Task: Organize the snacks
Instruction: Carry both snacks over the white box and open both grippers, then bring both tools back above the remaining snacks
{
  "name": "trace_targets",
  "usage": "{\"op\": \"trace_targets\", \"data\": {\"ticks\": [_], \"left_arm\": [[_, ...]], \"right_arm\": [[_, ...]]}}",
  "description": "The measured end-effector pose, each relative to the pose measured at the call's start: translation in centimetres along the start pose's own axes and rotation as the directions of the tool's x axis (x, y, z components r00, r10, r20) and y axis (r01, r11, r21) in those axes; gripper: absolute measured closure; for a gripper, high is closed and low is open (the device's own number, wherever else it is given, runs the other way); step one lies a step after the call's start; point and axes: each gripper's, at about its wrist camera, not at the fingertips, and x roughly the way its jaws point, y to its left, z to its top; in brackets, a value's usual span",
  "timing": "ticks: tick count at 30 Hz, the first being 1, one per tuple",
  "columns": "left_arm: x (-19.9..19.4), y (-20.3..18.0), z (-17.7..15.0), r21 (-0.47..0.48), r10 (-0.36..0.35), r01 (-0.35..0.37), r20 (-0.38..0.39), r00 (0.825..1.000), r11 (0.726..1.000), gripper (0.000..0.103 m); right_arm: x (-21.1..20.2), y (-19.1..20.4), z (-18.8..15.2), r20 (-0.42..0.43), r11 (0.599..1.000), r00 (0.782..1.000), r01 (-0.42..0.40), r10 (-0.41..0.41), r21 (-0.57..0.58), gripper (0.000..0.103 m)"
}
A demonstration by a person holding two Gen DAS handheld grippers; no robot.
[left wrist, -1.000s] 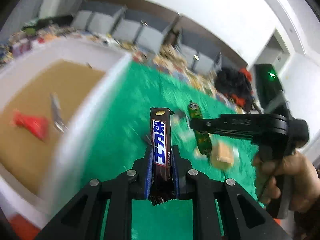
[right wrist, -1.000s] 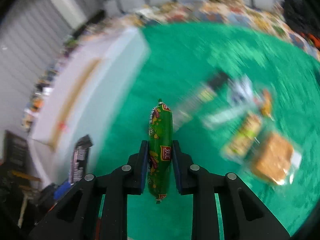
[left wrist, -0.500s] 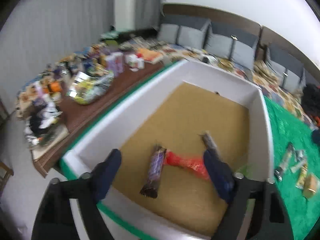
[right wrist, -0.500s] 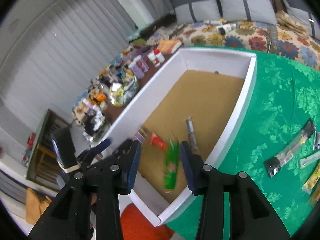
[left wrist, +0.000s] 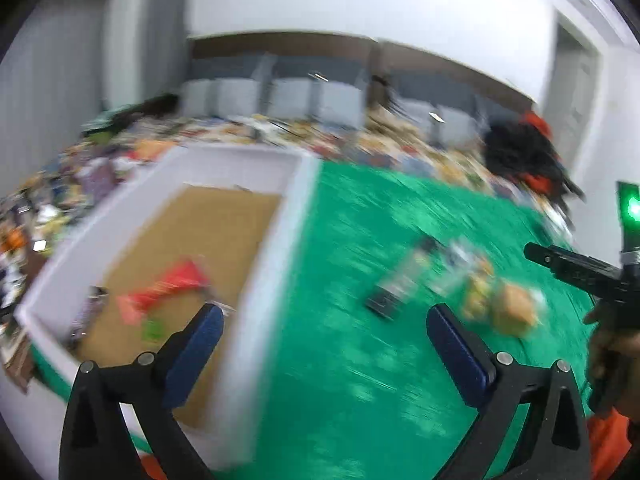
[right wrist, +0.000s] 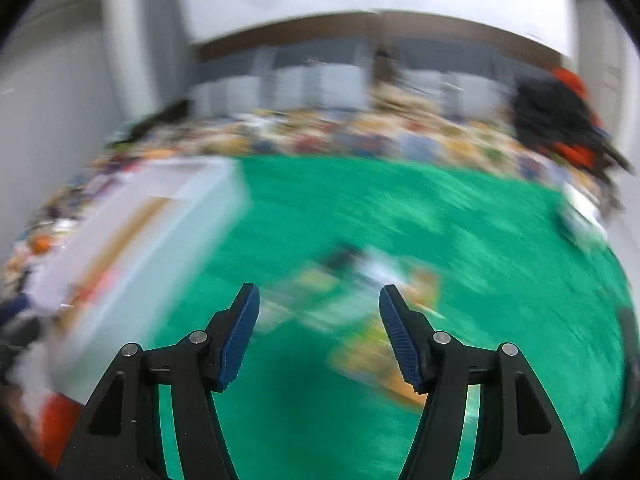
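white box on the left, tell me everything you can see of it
The white rectangular box is an open-topped tray with tall thin walls and a tan, cardboard-like floor. It sits on the green cloth. Inside lie a red wrapper, a dark bar and something small and green. Motion blur hides finer detail.

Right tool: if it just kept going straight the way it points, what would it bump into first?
Probably the blurred snack pile on the green cloth, between the open right tool's fingers; depth is unclear.

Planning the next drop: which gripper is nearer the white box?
Left. The left gripper straddles the white box wall; the right gripper hangs over the green cloth beside it.
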Motion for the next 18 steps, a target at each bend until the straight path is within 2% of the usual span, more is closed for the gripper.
{"op": "trace_targets", "data": {"ticks": [2,4,8,12,18], "left_arm": [[2.7,-3.5,-1.7,0.048,-0.023,0.027,-0.067,0.997,0.998,0.002],[5.6,-6.2,-3.5,0.085,-0.037,0.049,-0.133,0.99,0.995,0.002],[11.1,-10.9,-5.9,0.157,-0.013,0.053,-0.245,0.969,0.986,0.002],[14.0,-14.1,-6.0,0.192,-0.004,0.054,-0.254,0.967,0.98,0.002],[18.2,-15.3,-4.9,0.176,0.067,-0.022,-0.254,0.965,0.984,0.002]], "right_arm": [[0.1,-5.8,-3.5,-0.034,0.991,0.993,0.111,-0.109,0.068,0.037],[0.2,-10.7,-6.4,-0.087,0.974,0.98,0.187,-0.176,0.128,0.037],[0.5,-17.2,-11.0,-0.185,0.948,0.949,0.283,-0.255,0.145,0.037],[1.1,-19.6,-12.5,-0.212,0.947,0.944,0.285,-0.251,0.147,0.037],[3.6,-20.0,-11.4,-0.209,0.954,0.953,0.255,-0.221,0.155,0.037]]}}
